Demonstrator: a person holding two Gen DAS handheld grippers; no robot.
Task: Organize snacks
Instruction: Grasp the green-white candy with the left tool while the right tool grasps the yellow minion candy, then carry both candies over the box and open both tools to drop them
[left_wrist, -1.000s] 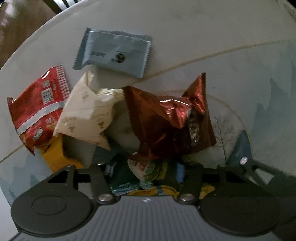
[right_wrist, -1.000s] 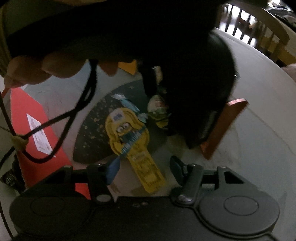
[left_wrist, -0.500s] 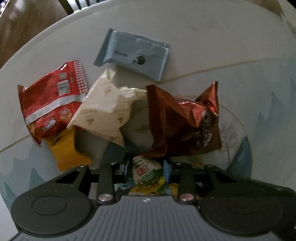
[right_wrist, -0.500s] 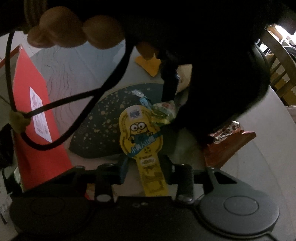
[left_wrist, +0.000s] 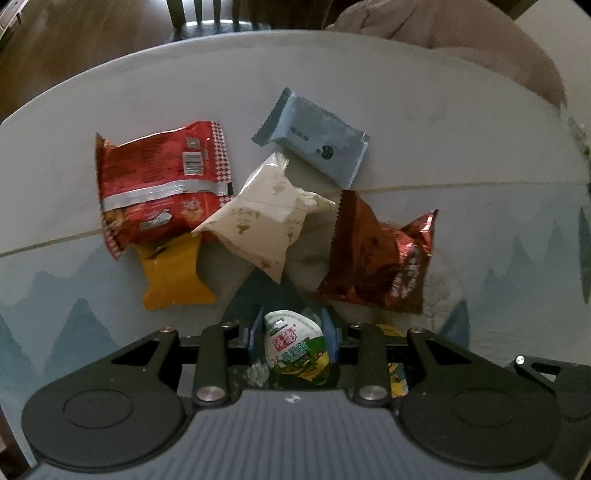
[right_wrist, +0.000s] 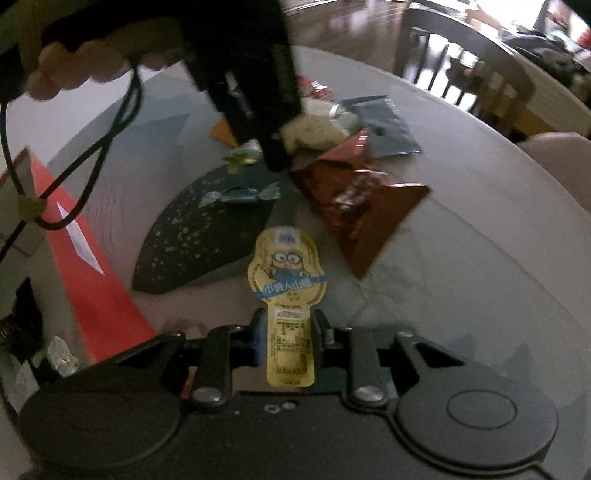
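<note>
My left gripper (left_wrist: 293, 334) is shut on a small green-and-white egg-shaped packet (left_wrist: 295, 343), held above the table. Beyond it lies a pile: a red packet (left_wrist: 162, 184), a cream packet (left_wrist: 262, 218), a blue-grey packet (left_wrist: 314, 144), a brown-red foil packet (left_wrist: 376, 258) and a yellow packet (left_wrist: 173, 280). My right gripper (right_wrist: 286, 332) is shut on the stem of a yellow cartoon-figure snack (right_wrist: 286, 273), lifted off the table. In the right wrist view the left gripper (right_wrist: 256, 149) hangs dark over the pile, with a hand (right_wrist: 74, 70) on it.
A dark speckled fan-shaped mat (right_wrist: 199, 236) carries a blue wrapped candy (right_wrist: 240, 195). A red envelope (right_wrist: 92, 266) lies at the left table edge. Chairs (right_wrist: 461, 74) stand beyond the round table's (left_wrist: 443, 110) far rim. A cord (right_wrist: 74, 177) dangles from the hand.
Both grippers closed, the left on the egg-shaped packet, the right on the yellow snack, and both rose from the table. The pile now looks farther away in the left wrist view.
</note>
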